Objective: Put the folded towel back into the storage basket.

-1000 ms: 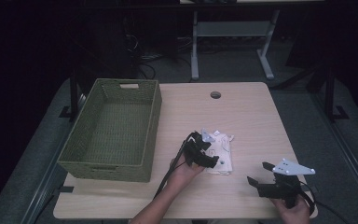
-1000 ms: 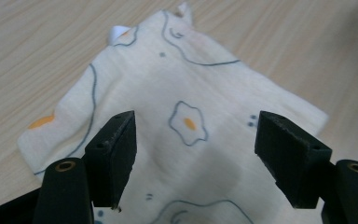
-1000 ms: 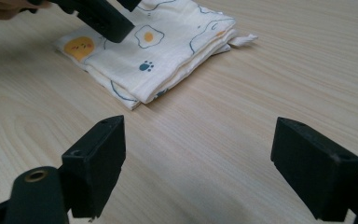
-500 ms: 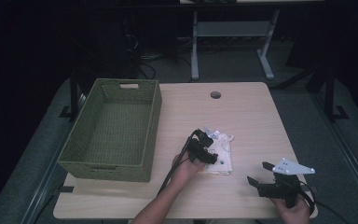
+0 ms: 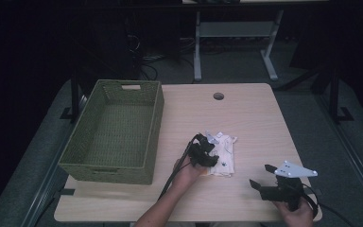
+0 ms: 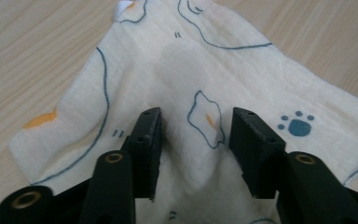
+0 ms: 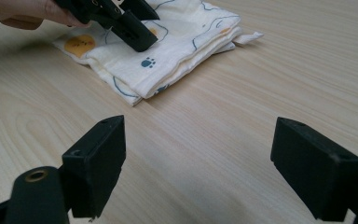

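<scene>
Pressing down on a folded printed cloth just right of a green woven basket, the left gripper straddles a raised fold with jaws apart, while the right gripper hovers wide open nearby.

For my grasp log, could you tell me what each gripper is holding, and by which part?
The left gripper has its jaws astride a raised ridge in the top layer of the folded cloth, not yet clamped. The right gripper holds nothing.

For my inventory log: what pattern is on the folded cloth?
Cream cloth with blue outlines, paw prints, orange spots; clearest in left gripper view.
</scene>
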